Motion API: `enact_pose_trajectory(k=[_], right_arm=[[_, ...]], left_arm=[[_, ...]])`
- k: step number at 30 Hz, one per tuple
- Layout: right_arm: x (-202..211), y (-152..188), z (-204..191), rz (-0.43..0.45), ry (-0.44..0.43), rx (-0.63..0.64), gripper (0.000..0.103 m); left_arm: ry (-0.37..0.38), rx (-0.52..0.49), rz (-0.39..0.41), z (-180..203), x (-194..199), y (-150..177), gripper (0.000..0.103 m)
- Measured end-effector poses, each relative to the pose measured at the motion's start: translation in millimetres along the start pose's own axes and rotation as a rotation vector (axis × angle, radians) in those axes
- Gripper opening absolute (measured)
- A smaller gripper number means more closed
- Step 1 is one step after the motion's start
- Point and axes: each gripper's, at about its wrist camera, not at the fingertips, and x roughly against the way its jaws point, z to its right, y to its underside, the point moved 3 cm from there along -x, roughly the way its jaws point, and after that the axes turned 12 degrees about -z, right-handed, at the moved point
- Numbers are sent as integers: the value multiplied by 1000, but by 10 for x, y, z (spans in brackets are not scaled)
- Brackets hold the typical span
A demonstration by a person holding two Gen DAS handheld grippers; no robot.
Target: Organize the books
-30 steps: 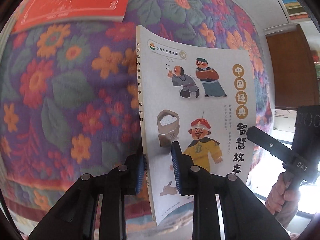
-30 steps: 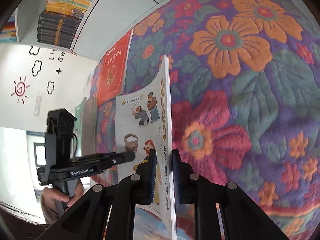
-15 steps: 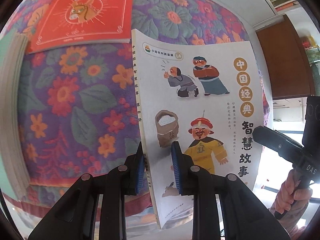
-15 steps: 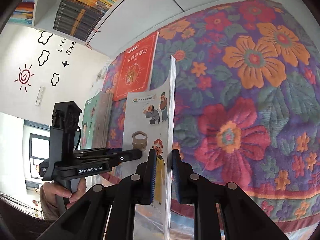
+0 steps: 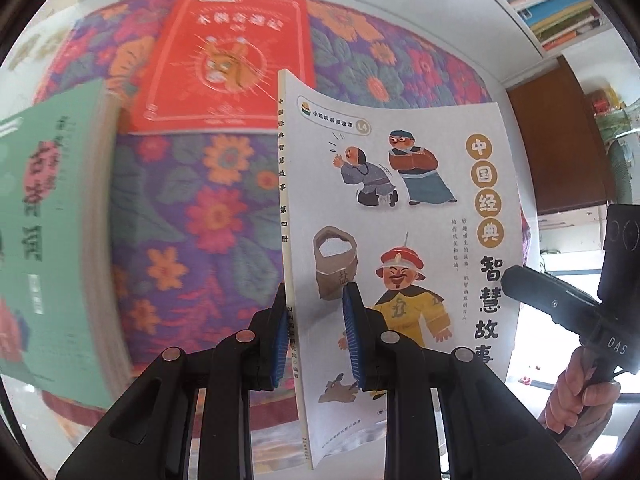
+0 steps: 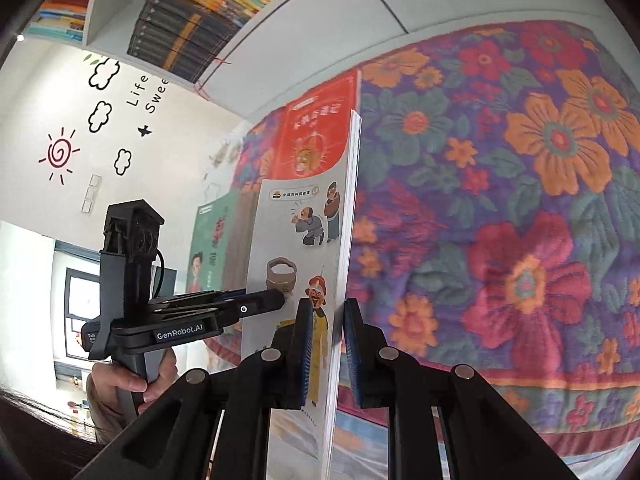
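You are mid-carry: your left gripper point(image 5: 314, 330) clamps the spine edge of the white storybook point(image 5: 400, 216), your right gripper point(image 6: 328, 348) its page edge, holding it clear above the floral cloth point(image 6: 500, 200). Next, I judge, comes stacking it beside the green book point(image 5: 48, 208) or red book point(image 5: 232, 60). Only the right view shows the bookshelf point(image 6: 192, 12).

Three loose books: one white picture book point(image 5: 400, 216), one red book point(image 5: 232, 64), one green book point(image 5: 44, 232); two hand-held grippers point(image 5: 316, 332).
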Motion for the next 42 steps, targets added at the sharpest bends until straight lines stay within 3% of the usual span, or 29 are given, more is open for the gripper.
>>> enact_pose_trajectory(k=[14,24,31,42], right_arm=[[-559,-299,-865,-7,-41,55,16],[-1253,-594,-1466,-66,-76,112,16],[-1708,-716,-1644,-107,-99,113,16],[-2060,-832,-1644,-136,-86,84,16]], left_arm=[[25,81,84,-985,617,115,21],[26,190,148,-1834,936,179,21],[31,244,170,-2297,1029,189,21],[42,300,177,-2616,973,144,23]])
